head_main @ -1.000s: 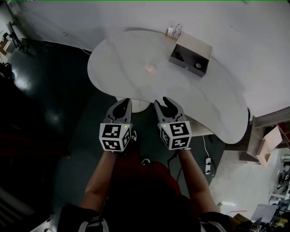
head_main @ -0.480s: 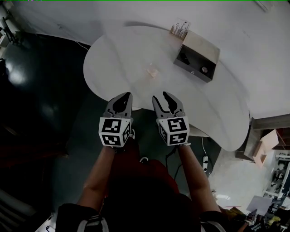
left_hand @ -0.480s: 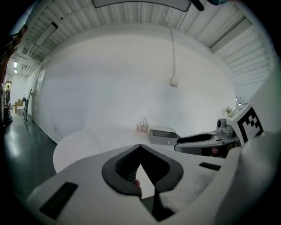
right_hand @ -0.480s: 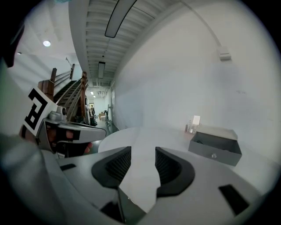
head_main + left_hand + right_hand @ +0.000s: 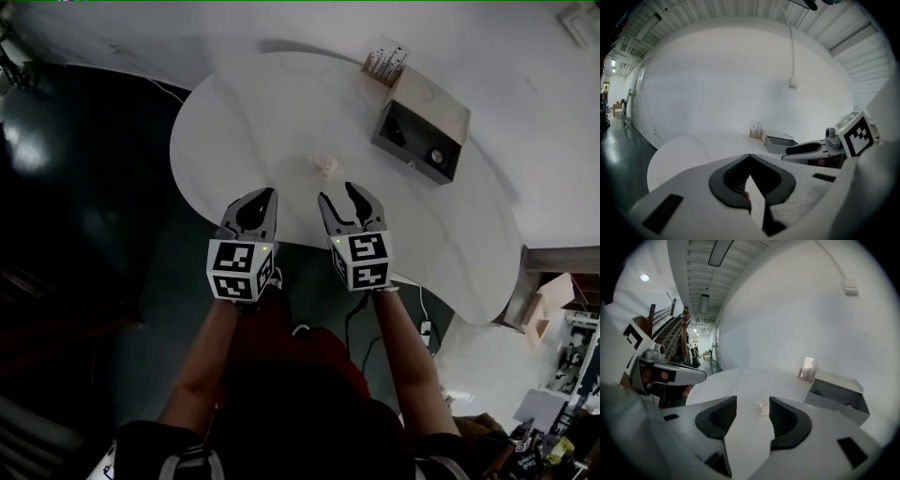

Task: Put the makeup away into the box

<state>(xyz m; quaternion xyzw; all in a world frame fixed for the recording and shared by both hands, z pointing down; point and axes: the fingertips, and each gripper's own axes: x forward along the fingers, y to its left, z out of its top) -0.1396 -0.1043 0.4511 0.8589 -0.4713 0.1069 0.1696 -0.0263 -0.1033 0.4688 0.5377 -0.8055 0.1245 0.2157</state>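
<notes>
Seemingly small, pinkish, translucent makeup (image 5: 323, 166)

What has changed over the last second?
The left gripper and right gripper moved forward over the table's near edge, toward the small pink makeup item. The right gripper's jaws have just been opening, gripping nothing; the left gripper stayed shut. The makeup item and box stayed where they were.
</notes>
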